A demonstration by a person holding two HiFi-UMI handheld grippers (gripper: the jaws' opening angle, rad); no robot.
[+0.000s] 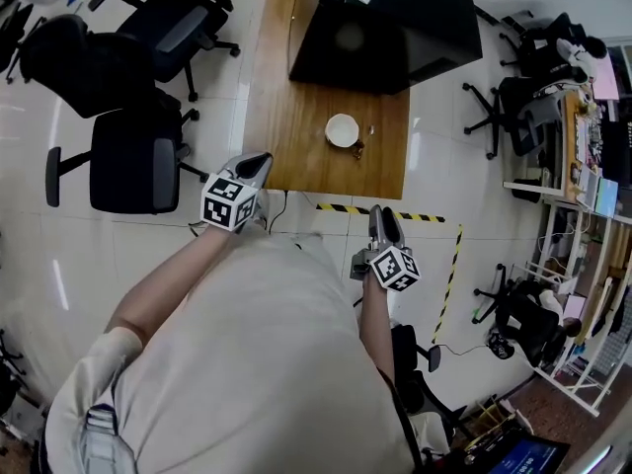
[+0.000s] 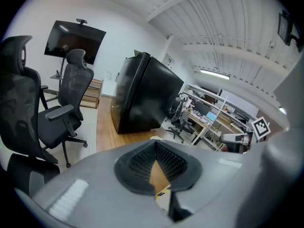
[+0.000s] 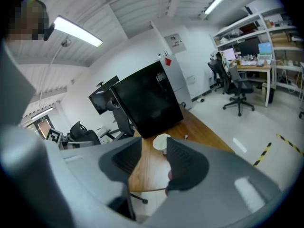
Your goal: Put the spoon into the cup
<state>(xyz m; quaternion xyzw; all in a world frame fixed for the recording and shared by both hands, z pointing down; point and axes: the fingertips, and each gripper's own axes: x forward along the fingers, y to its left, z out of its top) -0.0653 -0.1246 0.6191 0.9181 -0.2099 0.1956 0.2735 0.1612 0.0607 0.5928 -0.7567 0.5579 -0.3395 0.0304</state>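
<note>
Grippers hang short of the table [image 1: 296, 156], spoon not yet picked up.
Left gripper [image 1: 259, 159] closed on nothing, right gripper [image 1: 379, 215] agape and empty; upper centre, the table bears the cup [image 1: 343, 129], likely spoon [image 1: 358, 148] just lower right; next I reach and pinch it.

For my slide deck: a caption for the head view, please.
Person facing a wooden table, left tool shut, right tool open, both short of the white cup.
</note>
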